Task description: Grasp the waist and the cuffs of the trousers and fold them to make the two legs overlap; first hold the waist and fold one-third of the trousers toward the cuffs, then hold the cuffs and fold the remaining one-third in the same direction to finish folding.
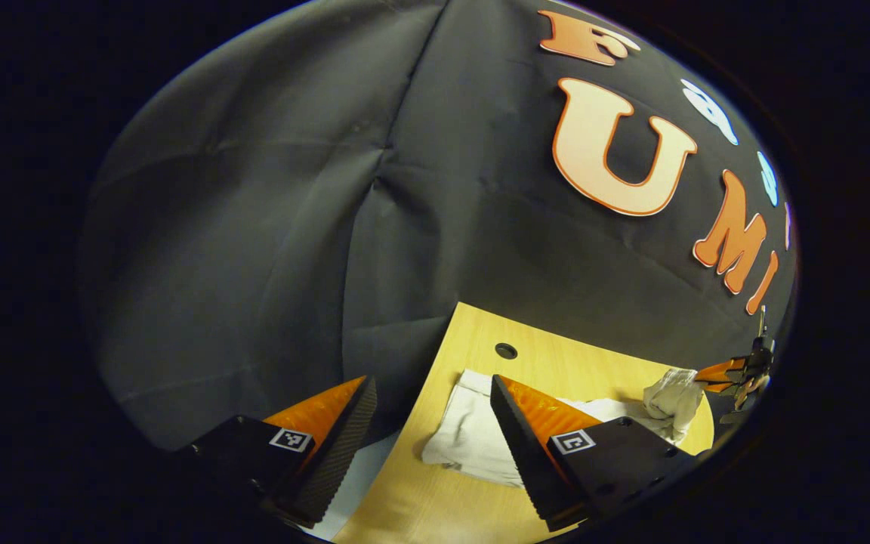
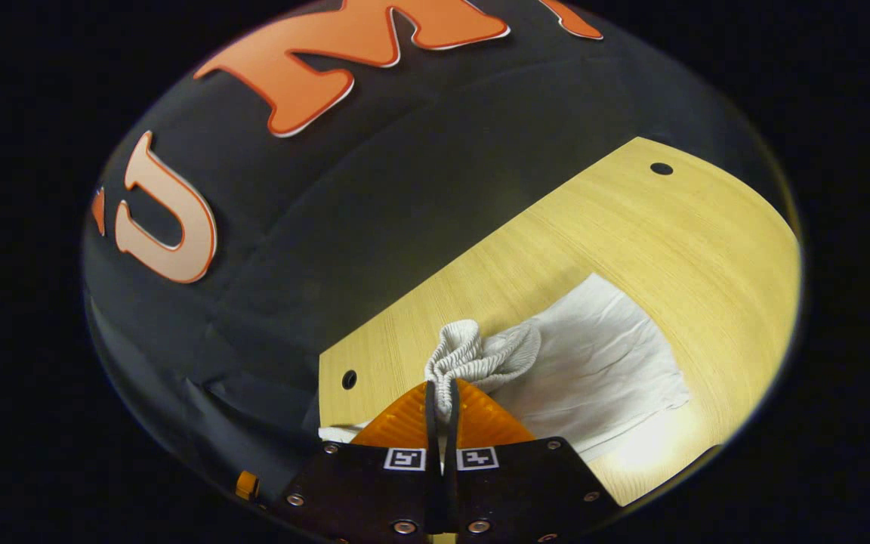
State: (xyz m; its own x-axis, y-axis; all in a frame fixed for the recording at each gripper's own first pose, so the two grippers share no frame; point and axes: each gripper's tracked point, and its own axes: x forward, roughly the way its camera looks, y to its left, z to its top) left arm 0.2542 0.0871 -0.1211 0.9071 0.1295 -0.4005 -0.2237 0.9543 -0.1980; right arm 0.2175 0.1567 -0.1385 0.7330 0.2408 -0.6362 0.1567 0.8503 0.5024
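Trousers (image 2: pixel 593 363) on table (image 2: pixel 707 242), waistband pinched in right tongs (image 2: pixel 441 408), left tongs (image 1: pixel 431 446) spread

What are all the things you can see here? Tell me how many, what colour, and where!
Trousers: one pair, white, lying crumpled on the table, the ribbed elastic waist bunched up at one end.
Table: one, light yellow wood, under the trousers.
Holes in the table: two, dark and round, near the table's edges; the other one sits close to the corner.
Booth wall: one, black cloth, behind the table.
Right tool: one, shut on the elastic waist of the trousers.
Left tool: one, open, above the table's near edge beside the trousers, holding nothing.
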